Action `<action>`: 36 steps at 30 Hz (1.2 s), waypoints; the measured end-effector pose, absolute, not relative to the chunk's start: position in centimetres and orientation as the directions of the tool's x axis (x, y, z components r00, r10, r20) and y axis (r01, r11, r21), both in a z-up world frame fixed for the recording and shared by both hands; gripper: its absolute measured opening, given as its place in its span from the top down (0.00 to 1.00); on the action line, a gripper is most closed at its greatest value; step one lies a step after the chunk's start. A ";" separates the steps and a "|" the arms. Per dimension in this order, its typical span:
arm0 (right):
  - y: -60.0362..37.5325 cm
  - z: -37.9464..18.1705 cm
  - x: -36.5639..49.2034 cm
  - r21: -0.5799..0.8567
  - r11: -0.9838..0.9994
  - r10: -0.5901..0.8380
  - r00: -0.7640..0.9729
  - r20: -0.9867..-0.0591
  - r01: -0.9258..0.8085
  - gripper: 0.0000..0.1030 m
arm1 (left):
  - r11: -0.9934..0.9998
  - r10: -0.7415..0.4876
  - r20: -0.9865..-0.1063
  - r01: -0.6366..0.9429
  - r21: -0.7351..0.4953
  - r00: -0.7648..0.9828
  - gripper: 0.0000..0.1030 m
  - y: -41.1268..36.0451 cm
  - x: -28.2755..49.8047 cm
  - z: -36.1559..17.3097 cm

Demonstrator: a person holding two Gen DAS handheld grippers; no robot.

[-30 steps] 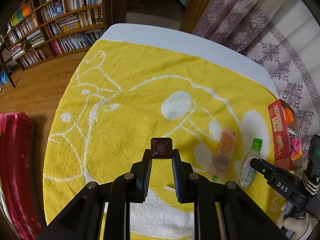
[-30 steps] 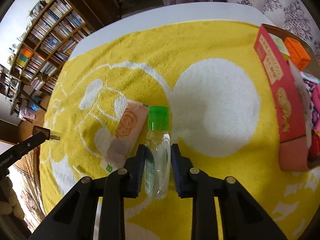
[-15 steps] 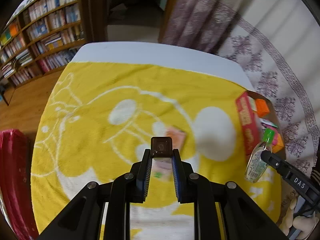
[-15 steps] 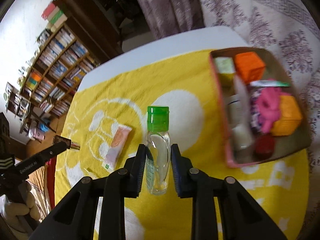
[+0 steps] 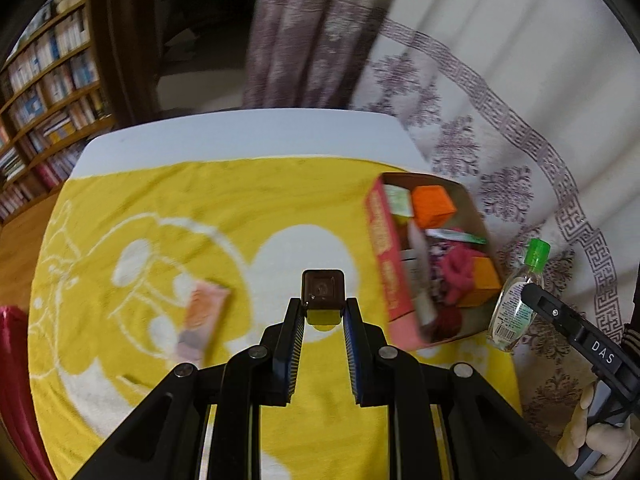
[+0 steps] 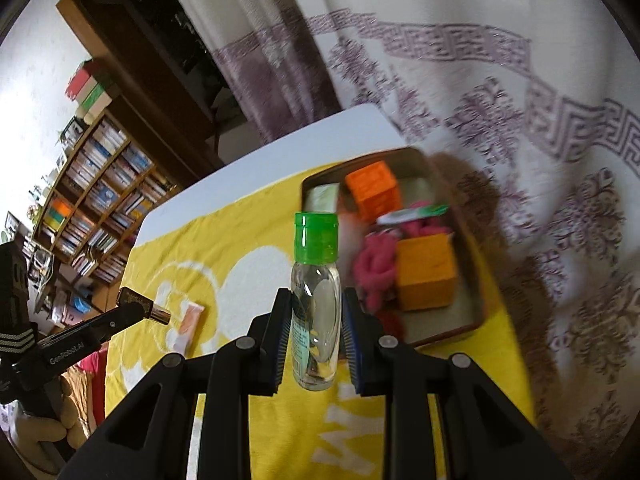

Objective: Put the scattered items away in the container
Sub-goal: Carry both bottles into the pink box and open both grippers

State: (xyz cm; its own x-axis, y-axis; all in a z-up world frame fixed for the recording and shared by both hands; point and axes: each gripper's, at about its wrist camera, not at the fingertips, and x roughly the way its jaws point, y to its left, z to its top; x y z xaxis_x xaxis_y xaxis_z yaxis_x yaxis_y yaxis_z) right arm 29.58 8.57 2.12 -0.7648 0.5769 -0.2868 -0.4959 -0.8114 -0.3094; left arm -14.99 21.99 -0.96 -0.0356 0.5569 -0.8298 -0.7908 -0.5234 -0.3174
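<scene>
Clear plastic bottle [image 6: 316,312] — light, smooth, likely slippery — sits clamped at its flat middle in the right gripper [image 6: 316,344], held up near the box [image 6: 476,292]. Left gripper [image 5: 322,340] pinches a small brown cube [image 5: 322,289].

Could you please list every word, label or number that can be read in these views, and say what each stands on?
"DAS": on the right gripper.
"GenRobot.AI": on the left gripper.
Label of the clear bottle: too small to read.
Print on the red box: blurred.
Book spines: too small.
</scene>
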 end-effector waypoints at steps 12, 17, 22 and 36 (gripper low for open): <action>11.3 7.4 33.8 -0.320 -0.812 0.563 -0.800 -0.208 -0.488 0.74 | -0.441 0.606 -0.796 -0.830 -0.341 0.005 0.80 29.9 -10.0 2.0; 10.7 9.0 33.5 -0.351 -0.816 0.540 -0.822 -0.180 -0.459 0.74 | -0.420 0.618 -0.785 -0.826 -0.377 0.044 0.75 32.1 -9.5 2.9; 10.0 9.7 32.5 -0.376 -0.825 0.510 -0.843 -0.174 -0.421 0.73 | -0.438 0.647 -0.762 -0.820 -0.369 -0.003 0.42 31.6 -9.8 4.1; 10.1 10.1 28.2 -0.413 -0.831 0.486 -0.848 -0.211 -0.373 0.72 | -0.553 0.623 -0.778 -0.748 -0.366 -0.079 0.42 26.7 -13.4 3.3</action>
State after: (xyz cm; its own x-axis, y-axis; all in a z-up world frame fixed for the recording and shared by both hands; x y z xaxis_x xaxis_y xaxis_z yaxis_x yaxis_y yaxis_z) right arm 28.23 10.06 10.08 -0.8480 0.4860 -0.2114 -0.3731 -0.8307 -0.4132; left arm -13.40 26.65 3.30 -0.0794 0.6232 -0.7781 -0.7485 -0.5528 -0.3664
